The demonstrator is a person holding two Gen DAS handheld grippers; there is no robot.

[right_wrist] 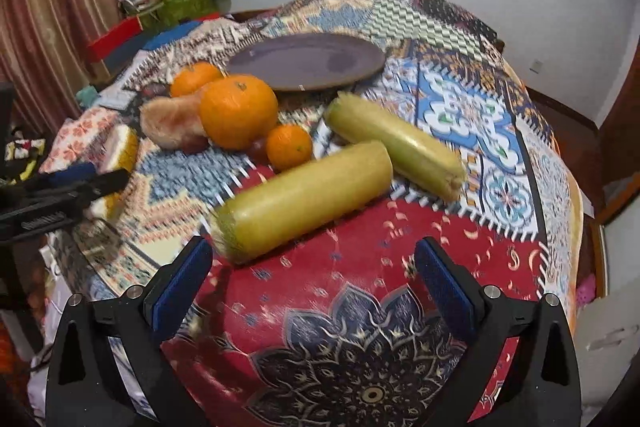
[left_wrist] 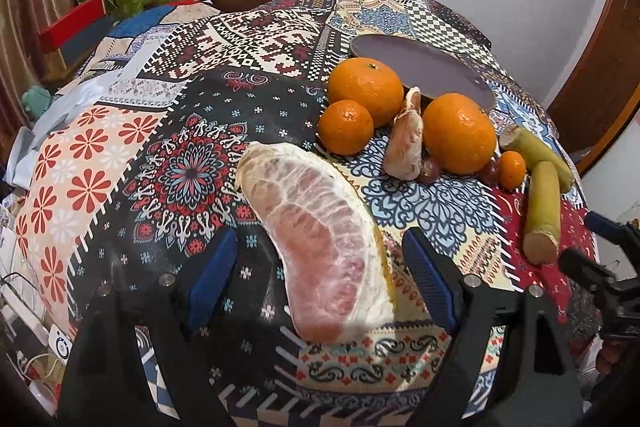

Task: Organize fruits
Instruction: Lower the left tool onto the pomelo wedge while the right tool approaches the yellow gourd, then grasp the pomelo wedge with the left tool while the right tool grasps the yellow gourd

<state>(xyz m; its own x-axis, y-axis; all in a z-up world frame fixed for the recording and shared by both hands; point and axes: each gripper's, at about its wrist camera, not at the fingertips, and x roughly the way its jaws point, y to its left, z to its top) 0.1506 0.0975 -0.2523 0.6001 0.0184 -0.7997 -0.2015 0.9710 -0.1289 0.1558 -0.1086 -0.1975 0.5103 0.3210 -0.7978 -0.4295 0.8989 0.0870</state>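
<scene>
Patterned tablecloth [left_wrist: 168, 163] under oranges [left_wrist: 366, 95] beside purple plate [left_wrist: 424, 67]; pomelo segment [left_wrist: 320, 247] untouched between released left gripper [left_wrist: 320, 283] pads, right gripper [right_wrist: 316, 287] likewise released near sugarcane piece [right_wrist: 304, 199].

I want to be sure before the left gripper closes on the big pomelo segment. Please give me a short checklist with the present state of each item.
1. Left gripper open: ok, both pads stand apart.
2. Large pomelo segment between the pads: ok, it lies between them, with a gap on each side.
3. Segment free of other fruit: ok, the small mandarin sits apart from it.
4. Purple plate has room: ok, nothing lies on it.
5. Right gripper out of the way: ok, it is open with nothing between its pads, near the sugarcane piece.
6. Firmness of the segment: cannot tell.
</scene>
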